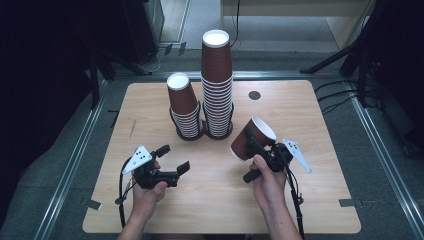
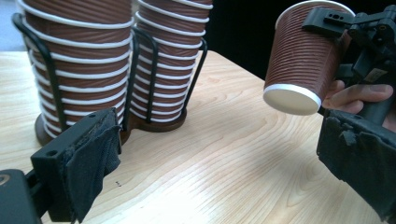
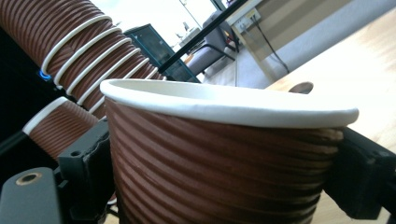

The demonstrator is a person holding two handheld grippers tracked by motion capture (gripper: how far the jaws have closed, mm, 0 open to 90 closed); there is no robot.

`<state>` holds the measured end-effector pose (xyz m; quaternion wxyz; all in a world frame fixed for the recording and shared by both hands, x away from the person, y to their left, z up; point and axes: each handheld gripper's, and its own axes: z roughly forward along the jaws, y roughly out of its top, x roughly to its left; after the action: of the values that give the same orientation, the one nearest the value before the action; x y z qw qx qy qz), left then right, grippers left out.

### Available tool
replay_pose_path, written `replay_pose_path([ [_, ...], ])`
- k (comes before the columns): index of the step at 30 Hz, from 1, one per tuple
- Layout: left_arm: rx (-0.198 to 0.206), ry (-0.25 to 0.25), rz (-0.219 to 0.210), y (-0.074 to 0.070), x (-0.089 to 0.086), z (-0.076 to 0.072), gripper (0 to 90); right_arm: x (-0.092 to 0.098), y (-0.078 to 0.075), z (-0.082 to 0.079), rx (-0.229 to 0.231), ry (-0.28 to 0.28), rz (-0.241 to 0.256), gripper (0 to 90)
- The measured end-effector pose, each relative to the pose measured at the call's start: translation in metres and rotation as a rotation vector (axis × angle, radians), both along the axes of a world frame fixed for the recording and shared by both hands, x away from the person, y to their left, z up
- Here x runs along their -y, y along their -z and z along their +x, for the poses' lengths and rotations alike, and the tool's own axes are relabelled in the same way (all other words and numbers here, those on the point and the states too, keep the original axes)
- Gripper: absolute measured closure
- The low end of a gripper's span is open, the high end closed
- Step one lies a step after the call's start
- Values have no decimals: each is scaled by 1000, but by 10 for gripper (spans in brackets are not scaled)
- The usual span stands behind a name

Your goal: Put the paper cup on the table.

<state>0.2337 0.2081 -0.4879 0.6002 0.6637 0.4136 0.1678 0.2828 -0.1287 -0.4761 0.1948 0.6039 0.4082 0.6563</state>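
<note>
The right gripper (image 1: 256, 150) clamps a brown ribbed paper cup (image 1: 251, 137) (tilted, above the table (image 1: 310, 200) toward its right edge); the left gripper (image 1: 175, 160) hangs open near the front-left, holding nothing.

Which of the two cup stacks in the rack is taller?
The right stack, nearer the held cup; its top cup rises well above the left stack.

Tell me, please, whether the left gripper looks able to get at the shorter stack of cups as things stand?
Probably yes. The left gripper is open and holds nothing, and bare table lies between it and the shorter stack. The wire holder around the stack's lower cups may hinder a low grip.
</note>
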Motion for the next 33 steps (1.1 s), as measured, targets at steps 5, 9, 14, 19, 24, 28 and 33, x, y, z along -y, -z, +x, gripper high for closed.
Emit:
replay_pose_path([
  [5, -11, -15, 3, 5, -7, -4, 2, 6, 0, 5, 6, 16, -64, 108],
  [9, -12, -44, 30, 9, -14, -8, 2, 10, 1, 10, 14, 26, -103, 108],
  [14, -9, -101, 43, 15, -30, -12, 2, 15, 2, 18, 18, 31, -170, 108],
  [19, -33, -142, 58, 25, -46, -17, 2, 23, 5, 27, 17, 48, -207, 108],
  [24, -64, -167, 54, 33, -63, -23, 2, 31, 8, 35, 12, 69, -226, 108],
  [28, -77, -186, 67, 37, -76, -28, 2, 36, 10, 40, 36, 66, -258, 112],
  [33, -91, -220, 83, 43, -90, -32, 2, 43, 11, 45, 52, 80, -273, 112],
])
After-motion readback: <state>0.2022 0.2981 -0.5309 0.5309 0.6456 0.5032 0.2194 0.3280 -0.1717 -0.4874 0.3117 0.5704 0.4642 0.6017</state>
